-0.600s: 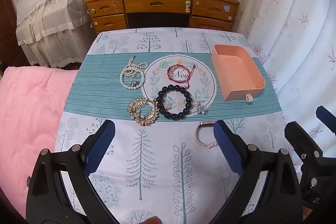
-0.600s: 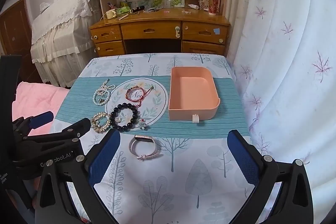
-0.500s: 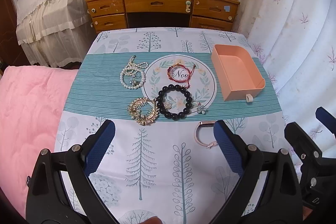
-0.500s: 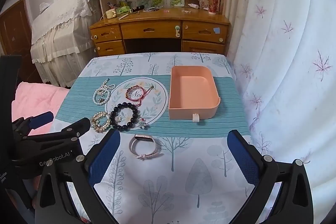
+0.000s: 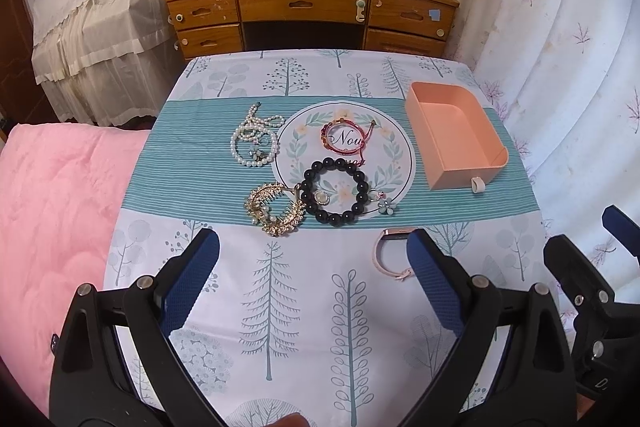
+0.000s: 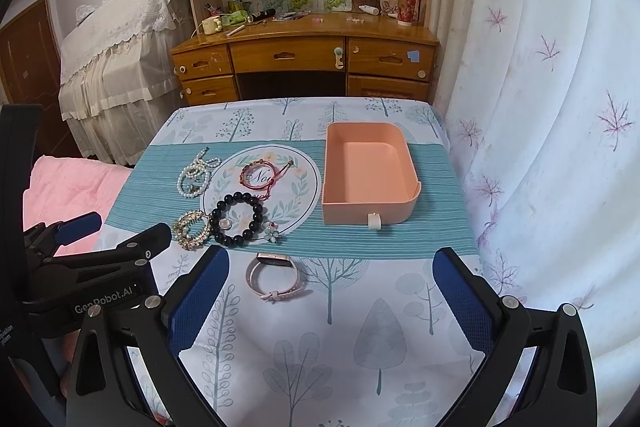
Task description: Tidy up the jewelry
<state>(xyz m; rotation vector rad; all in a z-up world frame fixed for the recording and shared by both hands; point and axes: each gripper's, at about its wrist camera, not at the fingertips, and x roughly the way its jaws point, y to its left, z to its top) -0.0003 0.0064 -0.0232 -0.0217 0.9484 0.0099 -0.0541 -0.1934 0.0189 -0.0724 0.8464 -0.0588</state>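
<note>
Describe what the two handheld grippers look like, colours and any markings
Both are matte black plastic frames with silver screws and blue textured pads on each finger. The left gripper shows white "GenRobot.AI" lettering on its side in the right wrist view. The right gripper looks identical. No cables or sleeves visible.

Tree-print tablecloth (image 6: 352,331), wooden desk (image 6: 304,55), pink quilt (image 5: 52,211), lace-draped furniture (image 6: 120,59), leaf-patterned curtain (image 6: 552,75)
</note>
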